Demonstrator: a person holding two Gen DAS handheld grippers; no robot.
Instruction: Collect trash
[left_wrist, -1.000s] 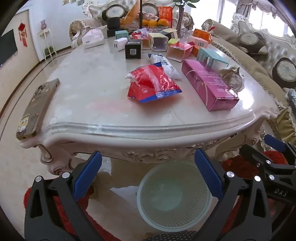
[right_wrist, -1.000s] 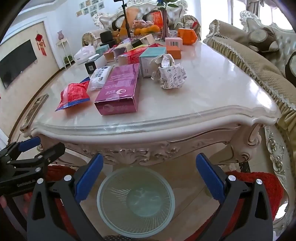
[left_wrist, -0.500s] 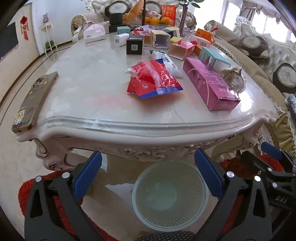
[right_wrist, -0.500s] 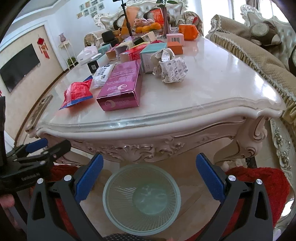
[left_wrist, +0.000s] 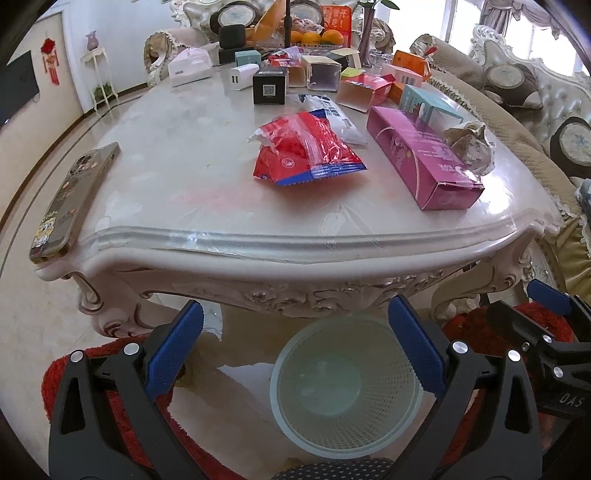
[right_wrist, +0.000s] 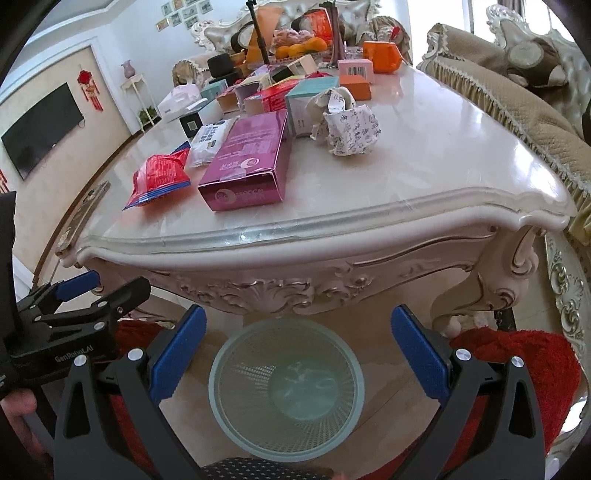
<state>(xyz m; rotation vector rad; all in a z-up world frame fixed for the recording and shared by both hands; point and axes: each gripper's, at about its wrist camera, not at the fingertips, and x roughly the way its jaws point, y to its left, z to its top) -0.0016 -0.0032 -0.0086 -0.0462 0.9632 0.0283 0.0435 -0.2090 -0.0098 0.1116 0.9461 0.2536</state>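
Left gripper (left_wrist: 295, 347), right gripper (right_wrist: 297, 345): fingers wide apart, holding nothing. Round mesh bin (left_wrist: 345, 386) between fingers. Crinkly red bag (left_wrist: 306, 149) beyond, on shiny surface (left_wrist: 184, 177).

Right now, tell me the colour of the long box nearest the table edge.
Magenta pink box; the right wrist view shows it best.

The carved cream table (left_wrist: 229, 240) carries a red snack bag (left_wrist: 306, 151), a long magenta box (left_wrist: 421, 162), crumpled printed paper (right_wrist: 351, 127), a phone (left_wrist: 70, 199) at its left edge, and a crowd of small boxes (left_wrist: 321, 74) at the far end.
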